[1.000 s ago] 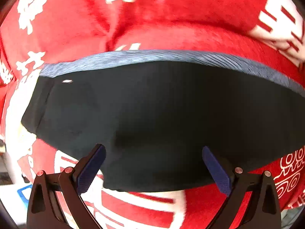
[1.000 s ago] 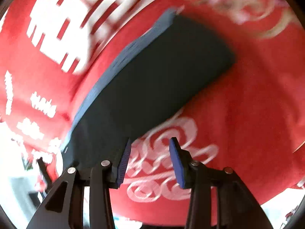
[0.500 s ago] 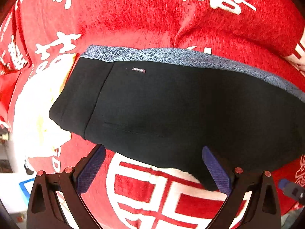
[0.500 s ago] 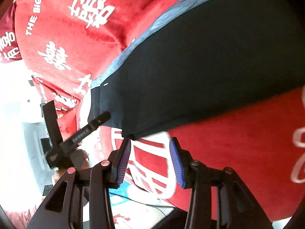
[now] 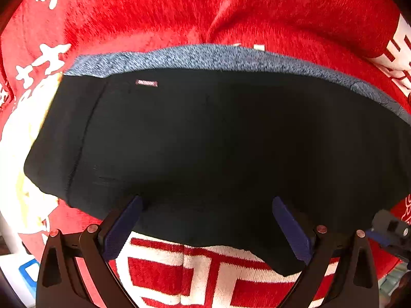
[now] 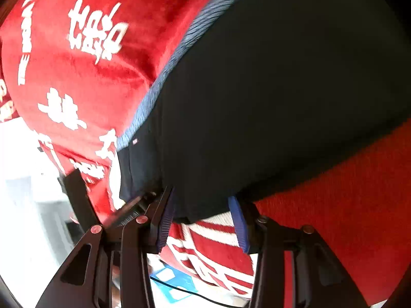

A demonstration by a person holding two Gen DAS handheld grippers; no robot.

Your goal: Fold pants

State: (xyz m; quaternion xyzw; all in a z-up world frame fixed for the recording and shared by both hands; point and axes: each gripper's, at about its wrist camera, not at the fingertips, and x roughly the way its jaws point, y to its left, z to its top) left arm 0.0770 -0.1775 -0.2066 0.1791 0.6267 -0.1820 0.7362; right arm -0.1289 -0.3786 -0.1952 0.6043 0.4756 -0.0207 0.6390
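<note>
One red blanket [image 5: 154,20] with white characters covers the whole surface, and the black pants [image 5: 218,141] lie flat on it, grey waistband [image 5: 205,56] at the far edge. Left gripper [image 5: 206,220] hangs wide open over the near hem. Right gripper [image 6: 201,218] stands partly open at that hem, clamping nothing.

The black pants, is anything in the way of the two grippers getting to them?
Nothing visible. The pants lie bare on the red blanket, and the open left gripper and right gripper are already at their near edge.
</note>
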